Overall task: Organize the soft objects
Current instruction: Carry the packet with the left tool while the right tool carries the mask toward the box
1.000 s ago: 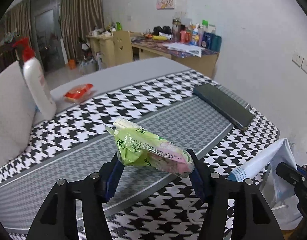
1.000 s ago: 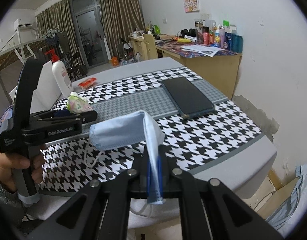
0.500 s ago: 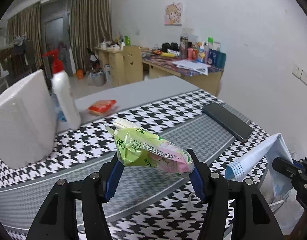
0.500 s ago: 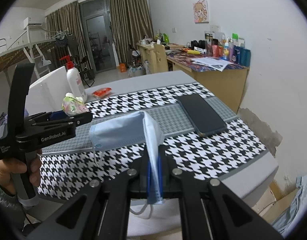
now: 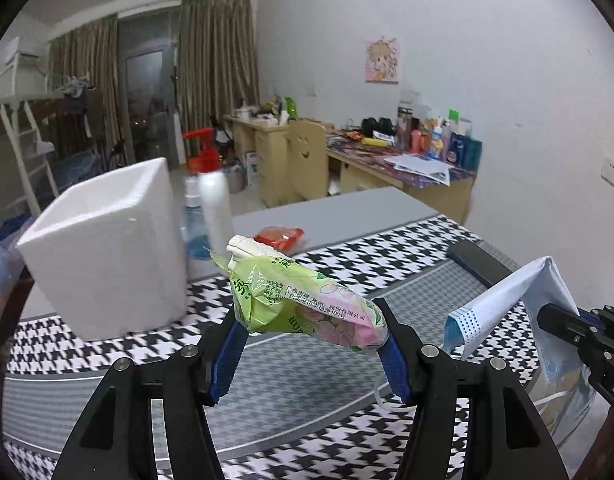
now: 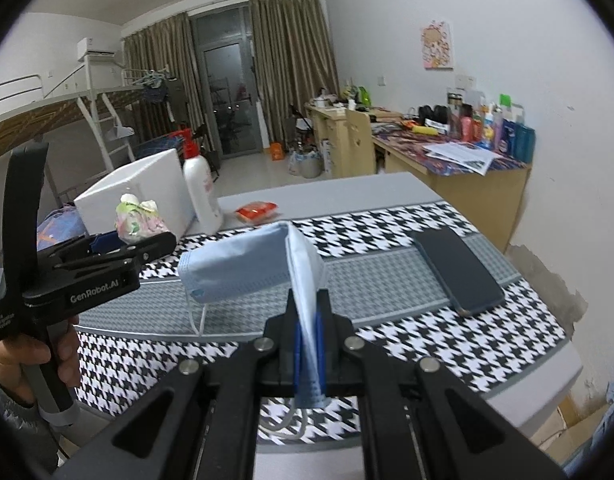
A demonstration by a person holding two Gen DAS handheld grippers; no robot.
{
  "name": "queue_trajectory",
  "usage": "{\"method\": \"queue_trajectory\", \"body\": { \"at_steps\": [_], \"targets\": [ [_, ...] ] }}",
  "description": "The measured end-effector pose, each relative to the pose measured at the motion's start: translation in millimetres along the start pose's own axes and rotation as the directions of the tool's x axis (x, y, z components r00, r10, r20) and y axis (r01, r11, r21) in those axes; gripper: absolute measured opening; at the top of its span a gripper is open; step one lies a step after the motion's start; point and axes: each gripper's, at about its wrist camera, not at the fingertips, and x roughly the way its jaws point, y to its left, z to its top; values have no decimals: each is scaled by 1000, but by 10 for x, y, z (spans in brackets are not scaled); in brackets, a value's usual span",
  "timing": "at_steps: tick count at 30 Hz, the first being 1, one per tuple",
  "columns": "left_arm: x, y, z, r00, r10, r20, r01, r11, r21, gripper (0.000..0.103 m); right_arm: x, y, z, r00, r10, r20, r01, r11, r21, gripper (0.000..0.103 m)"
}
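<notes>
A green and pink tissue pack (image 5: 299,300) hangs above the houndstooth tablecloth (image 5: 347,452), with my left gripper (image 5: 309,322) shut on its two ends. The right wrist view shows that same pack (image 6: 137,220) in the left gripper (image 6: 147,240), a hand (image 6: 27,360) around the handle. My right gripper (image 6: 307,312) is shut on a folded light blue face mask (image 6: 243,264), whose ear loops dangle below. In the left wrist view the mask (image 5: 507,300) and right gripper (image 5: 559,316) are at the right edge. Both loads are off the table.
A white foam box (image 5: 103,248) stands at the table's left, with a red-pump lotion bottle (image 5: 215,208) and a red packet (image 5: 279,236) behind it. A dark phone (image 6: 455,272) lies on the cloth's right side. The table's right edge drops to the floor by the wall.
Both grippers have risen and moved across with their loads still gripped. The white box has come into the left wrist view, and the table sits lower in both views.
</notes>
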Motion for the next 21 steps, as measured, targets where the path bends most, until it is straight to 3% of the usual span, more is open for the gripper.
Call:
{"method": "queue_trajectory", "body": {
  "at_steps": [21],
  "targets": [
    [-494, 980, 192, 981, 155, 121, -148, 987, -61, 62, 288, 957, 482, 991, 125, 41, -121, 988, -94, 9]
  ]
}}
